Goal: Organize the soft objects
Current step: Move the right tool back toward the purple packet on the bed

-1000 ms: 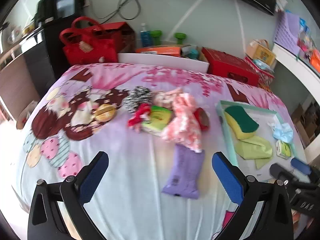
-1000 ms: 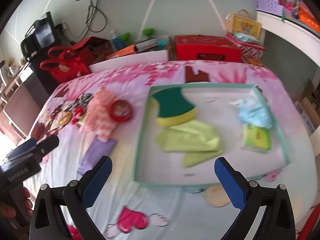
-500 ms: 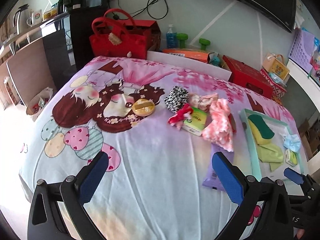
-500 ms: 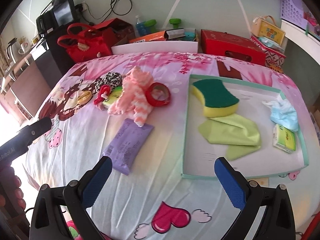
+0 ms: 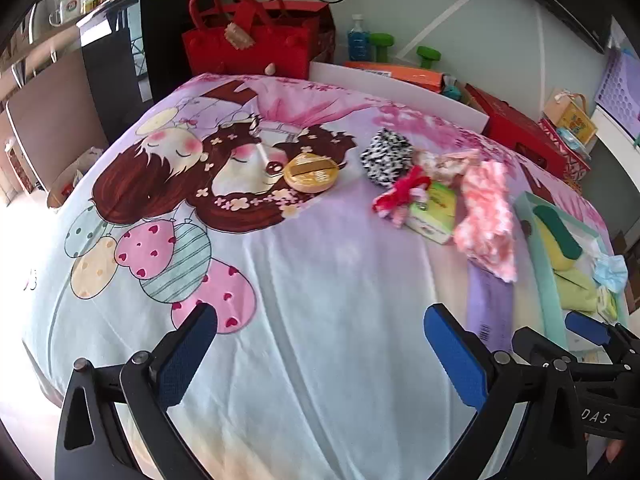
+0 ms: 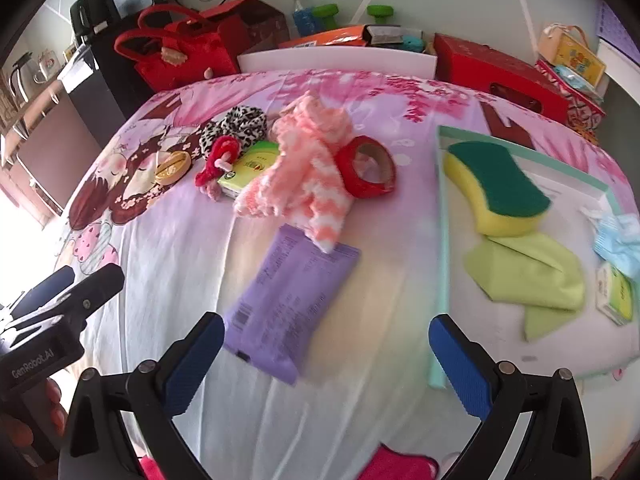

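Observation:
On the bed lie a purple wipes pack, a pink-white fluffy cloth, a red tape roll, a green tissue pack, a red scrunchie, a leopard scrunchie and a gold round tin. The mint tray holds a yellow-green sponge, a green cloth, a blue cloth and a small tissue pack. My right gripper is open, just in front of the wipes pack. My left gripper is open over bare sheet, well short of the pile.
Red bags, red boxes, bottles and green dumbbells stand beyond the bed's white headboard. A dark cabinet is at the left. The left gripper's body shows low left in the right wrist view.
Both grippers have swung left across the bed. The right wrist view has moved from over the tray to the wipes pack. Both stay open and empty.

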A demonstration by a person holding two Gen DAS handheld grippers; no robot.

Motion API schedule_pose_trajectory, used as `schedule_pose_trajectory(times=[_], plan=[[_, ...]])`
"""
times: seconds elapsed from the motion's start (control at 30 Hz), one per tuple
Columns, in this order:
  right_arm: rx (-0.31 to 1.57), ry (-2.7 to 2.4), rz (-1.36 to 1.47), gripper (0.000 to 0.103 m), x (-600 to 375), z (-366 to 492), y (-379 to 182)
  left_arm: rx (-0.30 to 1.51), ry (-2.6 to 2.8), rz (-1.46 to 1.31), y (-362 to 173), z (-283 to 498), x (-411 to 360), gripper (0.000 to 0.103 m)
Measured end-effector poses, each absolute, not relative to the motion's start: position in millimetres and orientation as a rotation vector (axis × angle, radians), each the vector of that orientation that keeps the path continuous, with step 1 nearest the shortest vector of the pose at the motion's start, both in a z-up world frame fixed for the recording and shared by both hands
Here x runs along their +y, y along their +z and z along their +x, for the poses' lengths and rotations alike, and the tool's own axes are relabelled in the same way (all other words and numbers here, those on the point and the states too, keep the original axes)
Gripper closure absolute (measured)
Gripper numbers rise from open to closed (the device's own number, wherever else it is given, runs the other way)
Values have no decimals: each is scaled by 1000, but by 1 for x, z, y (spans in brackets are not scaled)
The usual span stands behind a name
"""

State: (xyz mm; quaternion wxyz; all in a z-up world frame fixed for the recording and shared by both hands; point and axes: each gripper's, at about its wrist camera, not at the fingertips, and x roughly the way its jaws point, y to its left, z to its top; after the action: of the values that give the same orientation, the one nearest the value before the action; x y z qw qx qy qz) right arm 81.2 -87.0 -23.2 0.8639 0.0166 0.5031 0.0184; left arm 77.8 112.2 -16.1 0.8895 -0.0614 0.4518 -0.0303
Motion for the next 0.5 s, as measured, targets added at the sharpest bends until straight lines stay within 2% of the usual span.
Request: schedule_pose_trajectory(times=[0.5], plan=[[1127,1,10,0,-62,122,-58,969,-45,-144,-40,110,146,0]])
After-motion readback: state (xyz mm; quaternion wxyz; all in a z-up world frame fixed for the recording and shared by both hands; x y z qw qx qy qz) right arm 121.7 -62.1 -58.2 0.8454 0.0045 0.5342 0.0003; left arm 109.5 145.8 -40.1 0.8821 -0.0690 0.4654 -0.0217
